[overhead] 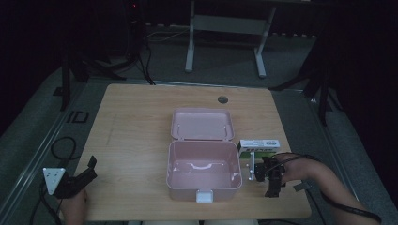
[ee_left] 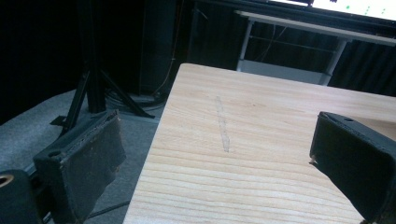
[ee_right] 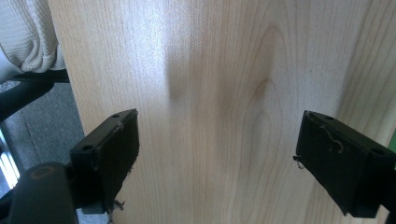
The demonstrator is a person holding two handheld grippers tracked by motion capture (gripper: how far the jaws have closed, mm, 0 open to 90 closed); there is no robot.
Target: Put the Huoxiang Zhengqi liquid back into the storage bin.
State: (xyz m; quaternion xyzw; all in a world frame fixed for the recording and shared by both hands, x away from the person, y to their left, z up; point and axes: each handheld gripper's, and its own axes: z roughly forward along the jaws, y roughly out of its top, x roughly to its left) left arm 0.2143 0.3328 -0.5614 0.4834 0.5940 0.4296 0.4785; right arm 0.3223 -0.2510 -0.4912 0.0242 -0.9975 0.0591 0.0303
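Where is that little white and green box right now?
In the high view, the white and green box lies on the table, right of the open pink case.

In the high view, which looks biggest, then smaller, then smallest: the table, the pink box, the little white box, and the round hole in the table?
1. Table
2. Pink box, with its lid open
3. Little white box
4. Round hole

The hole lies farther from the camera, which shrinks it somewhat, but it looks clearly smallest.
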